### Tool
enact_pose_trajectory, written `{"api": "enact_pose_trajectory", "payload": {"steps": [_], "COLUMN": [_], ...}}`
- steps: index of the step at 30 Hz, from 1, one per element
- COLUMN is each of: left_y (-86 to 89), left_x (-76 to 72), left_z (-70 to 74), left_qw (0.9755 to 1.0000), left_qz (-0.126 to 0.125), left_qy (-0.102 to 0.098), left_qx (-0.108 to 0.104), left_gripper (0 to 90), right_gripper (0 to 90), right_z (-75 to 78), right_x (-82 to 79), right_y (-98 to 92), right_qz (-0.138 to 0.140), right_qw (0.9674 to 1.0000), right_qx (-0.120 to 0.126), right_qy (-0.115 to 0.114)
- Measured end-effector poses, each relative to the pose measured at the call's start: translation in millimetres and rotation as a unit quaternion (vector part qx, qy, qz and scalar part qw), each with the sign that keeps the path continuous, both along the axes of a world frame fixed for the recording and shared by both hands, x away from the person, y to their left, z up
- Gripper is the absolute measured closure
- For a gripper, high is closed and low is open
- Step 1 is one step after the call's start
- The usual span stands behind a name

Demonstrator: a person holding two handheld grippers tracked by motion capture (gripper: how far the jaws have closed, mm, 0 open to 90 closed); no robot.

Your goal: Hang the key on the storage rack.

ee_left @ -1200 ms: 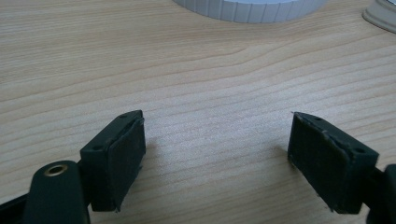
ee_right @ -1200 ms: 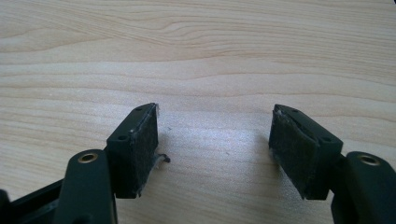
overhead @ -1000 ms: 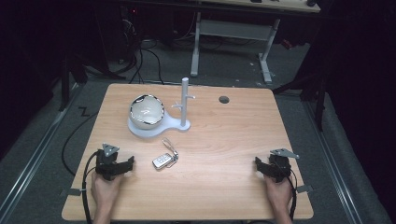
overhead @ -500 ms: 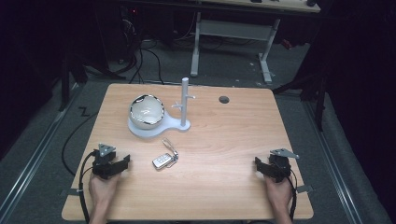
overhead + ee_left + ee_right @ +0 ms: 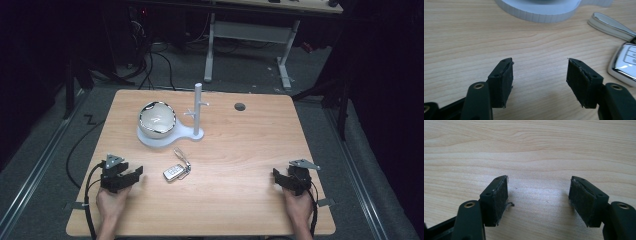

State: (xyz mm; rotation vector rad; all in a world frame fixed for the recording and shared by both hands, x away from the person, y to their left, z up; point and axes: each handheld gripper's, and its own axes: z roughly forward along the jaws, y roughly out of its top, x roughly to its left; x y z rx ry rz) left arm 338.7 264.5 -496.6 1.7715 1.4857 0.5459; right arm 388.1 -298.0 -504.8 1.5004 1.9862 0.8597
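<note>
Left gripper (image 5: pixel 134 174) low over the near-left part of the light wooden counter (image 5: pixel 240 150), held in a hand (image 5: pixel 111 204) coming in from the bottom edge, aimed toward the middle of the counter. Jaws spread with bare wood between them, having just been closing in from a wider stance; nothing pinched. In the left gripper view, same gripper (image 5: pixel 540 72) with both black pads clear of everything.

Silver and white car key fob (image 5: pixel 173 173) flat on the counter, just to the right of the left gripper's jaws and apart from them; oval metal key ring tag (image 5: pixel 182 155) joined to it and lying just behind. Fob (image 5: pixel 625 61) at the right edge of the left gripper view, beyond the right-hand pad, tag (image 5: pixel 610 25) farther off above it.

White flat stand base (image 5: pixel 167 137) behind the fob, near it but not touching. Shiny round metal bowl (image 5: pixel 157 118) seated on the base's left part; white upright post with 2 short side pegs (image 5: pixel 198 107) on its right part. Small dark round hole (image 5: pixel 240 106) in the counter toward the far side, well apart from the rest.

Right gripper (image 5: pixel 276 176) low over the near-right part of the counter, well apart from the fob, held in the other hand (image 5: pixel 299 207). Jaws spread, only wood grain between the pads in the right gripper view (image 5: pixel 539 192).
</note>
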Motion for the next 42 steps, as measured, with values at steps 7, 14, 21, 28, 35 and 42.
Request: {"api": "enact_pose_trajectory", "payload": {"steps": [7,14,21,28,35,42], "left_y": [-11.3,-37.0,-58.2,-81.5,-104.2,-123.5], "left_x": [-0.6,3.9,12.6,24.3,38.6,51.7], "left_z": [10.3,21.7,29.1,30.1,30.9,25.6], "left_qw": [0.9997,0.9973,0.9954,0.9929,0.9929,0.9908], "left_qz": [-0.026,-0.073,-0.096,-0.117,-0.115,-0.123], "left_qy": [-0.003,-0.003,0.004,0.019,0.026,0.046], "left_qx": [-0.004,-0.007,-0.005,-0.005,0.014,0.031], "left_gripper": [36.7,37.2,35.6,34.1,32.9,31.9], "right_gripper": [31.3,30.9,30.6,30.6,30.4,30.2], "right_z": [-0.1,0.0,0.0,0.0,0.0,0.0], "right_x": [0.1,-0.1,-0.5,-0.5,-0.5,-0.5], "right_y": [0.2,0.3,0.9,0.9,1.0,1.1], "right_qz": [0.001,0.004,0.008,0.01,0.013,0.016], "right_qw": [1.0,1.0,1.0,0.9999,0.9999,0.9999], "right_qx": [0.0,0.0,0.0,-0.001,-0.001,-0.001], "right_qy": [0.0,0.001,0.002,0.001,0.001,0.001]}}
